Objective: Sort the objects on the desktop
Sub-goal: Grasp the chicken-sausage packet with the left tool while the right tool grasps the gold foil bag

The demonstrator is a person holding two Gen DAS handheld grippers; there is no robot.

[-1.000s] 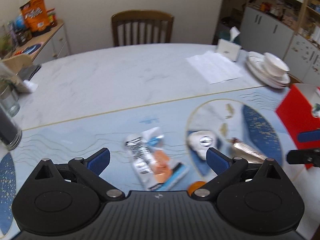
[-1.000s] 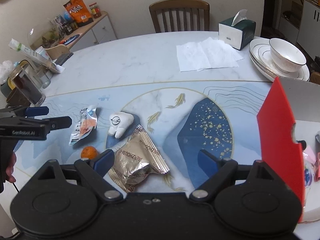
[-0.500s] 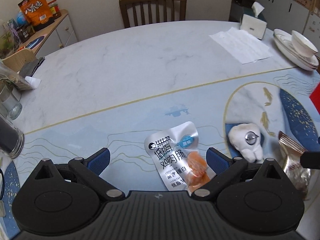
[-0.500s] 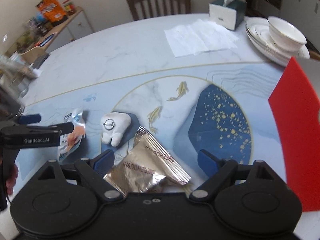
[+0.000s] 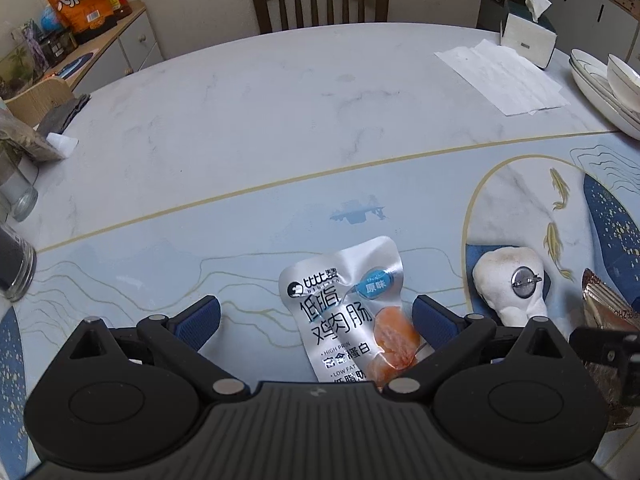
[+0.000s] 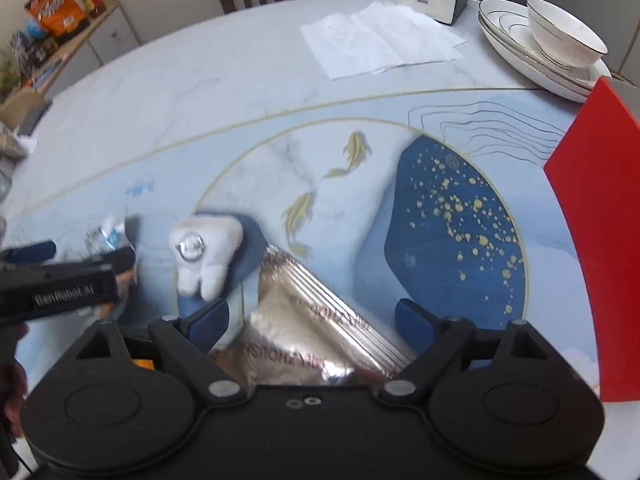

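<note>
Between spread right fingers (image 6: 212, 322), gold snack packet (image 6: 316, 332), untouched

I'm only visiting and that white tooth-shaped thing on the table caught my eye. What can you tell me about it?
It is a small plush tooth, off-white and a little grubby, with two stubby roots and a round silver metal badge on its front. It lies flat on the table mat, crown away from the cameras, partly over a dark blue patch of the print. It sits between the silver sausage pouch and the golden foil packet. No jaws touch it.

I see a silver sausage pouch (image 5: 344, 308) lying flat left of the white plush tooth (image 5: 510, 284) — a crumpled gold wrapper (image 6: 316, 332) on its right.
</note>
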